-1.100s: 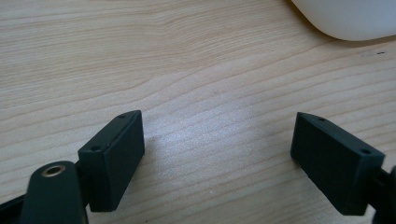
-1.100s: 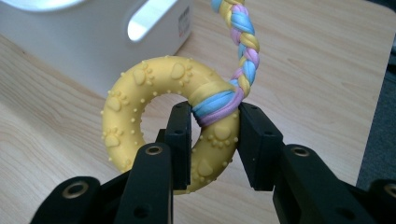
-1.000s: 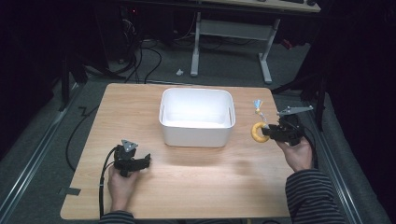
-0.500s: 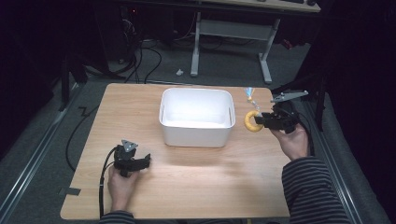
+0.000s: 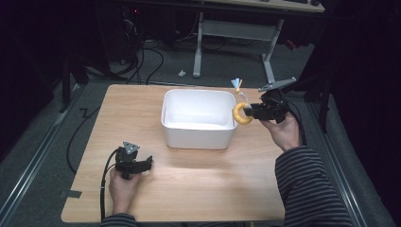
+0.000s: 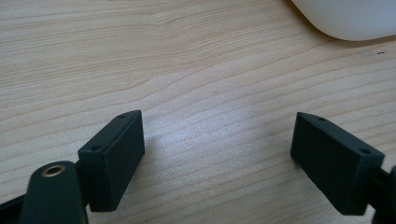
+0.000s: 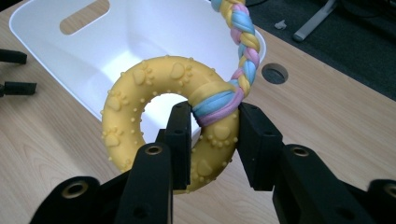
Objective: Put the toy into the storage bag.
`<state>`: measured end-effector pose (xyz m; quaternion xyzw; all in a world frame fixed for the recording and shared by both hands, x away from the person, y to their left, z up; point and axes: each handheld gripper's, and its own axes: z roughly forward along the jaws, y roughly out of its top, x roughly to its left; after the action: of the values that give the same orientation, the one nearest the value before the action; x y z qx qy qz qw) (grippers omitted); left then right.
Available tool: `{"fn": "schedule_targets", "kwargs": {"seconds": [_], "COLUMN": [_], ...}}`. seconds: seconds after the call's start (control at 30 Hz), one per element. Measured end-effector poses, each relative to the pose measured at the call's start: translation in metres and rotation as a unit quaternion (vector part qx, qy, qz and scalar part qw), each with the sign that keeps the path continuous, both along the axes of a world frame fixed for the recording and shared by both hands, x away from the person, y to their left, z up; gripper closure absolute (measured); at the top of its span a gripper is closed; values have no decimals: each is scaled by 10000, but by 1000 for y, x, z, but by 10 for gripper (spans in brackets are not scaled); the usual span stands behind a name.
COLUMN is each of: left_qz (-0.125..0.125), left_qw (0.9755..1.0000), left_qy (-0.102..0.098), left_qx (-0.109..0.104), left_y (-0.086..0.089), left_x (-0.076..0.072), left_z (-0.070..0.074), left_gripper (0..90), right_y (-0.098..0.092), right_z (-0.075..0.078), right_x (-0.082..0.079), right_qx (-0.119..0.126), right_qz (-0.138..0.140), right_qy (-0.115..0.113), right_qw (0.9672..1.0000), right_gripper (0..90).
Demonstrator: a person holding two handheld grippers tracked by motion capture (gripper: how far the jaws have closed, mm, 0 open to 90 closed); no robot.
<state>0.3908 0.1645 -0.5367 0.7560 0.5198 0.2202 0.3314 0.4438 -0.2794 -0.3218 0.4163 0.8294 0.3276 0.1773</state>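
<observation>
The right gripper (image 5: 249, 112) has its jaws clamped on the yellow ring toy (image 7: 168, 116), one jaw through the hole and one outside, just beside the braided rope (image 7: 243, 42); the toy hangs at the right rim of the white bin (image 5: 198, 118), off the table (image 5: 198, 189); the step in hand looks like carrying it into the bin; next, move it over the hollow and open the jaws; the left gripper (image 6: 219, 154) rests on the table, jaws wide and empty.

White bin (image 5: 198, 124) is sitting mid-table, blocking the direct crossing; bare tabletop (image 5: 203, 189) is lying open along its near side.
</observation>
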Motion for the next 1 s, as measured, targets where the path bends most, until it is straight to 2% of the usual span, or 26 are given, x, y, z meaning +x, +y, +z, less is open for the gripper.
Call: {"fn": "schedule_targets", "kwargs": {"seconds": [0.2, 0.3, 0.47, 0.6, 0.9, 1.0], "left_qz": [1, 0, 0, 6, -54, -49], "left_qw": [10000, 10000, 10000, 10000, 10000, 10000], "left_qy": [0, 0, 0, -6, -12, -16], "left_qx": [-1, -3, -3, 16, 12, 10], "left_y": [0, 0, 0, 0, -2, -2], "left_x": [0, 0, 0, 0, 0, 0], "left_z": [0, 0, 0, 0, 0, 0], "left_gripper": [180, 180, 180, 179, 186, 187], "right_y": [10, 20, 29, 40, 65, 79], "right_z": [5, 7, 7, 3, -1, -3], "right_x": [7, 13, 19, 29, 46, 53], "right_qx": [33, -78, -78, -50, -168, -238], "right_qz": [22, 68, 115, 150, 215, 264], "right_qy": [-6, 9, 28, 142, 225, 303], "right_qw": [10000, 9999, 9999, 9998, 9994, 9989], "right_gripper": [675, 675, 675, 675, 675, 675]}}
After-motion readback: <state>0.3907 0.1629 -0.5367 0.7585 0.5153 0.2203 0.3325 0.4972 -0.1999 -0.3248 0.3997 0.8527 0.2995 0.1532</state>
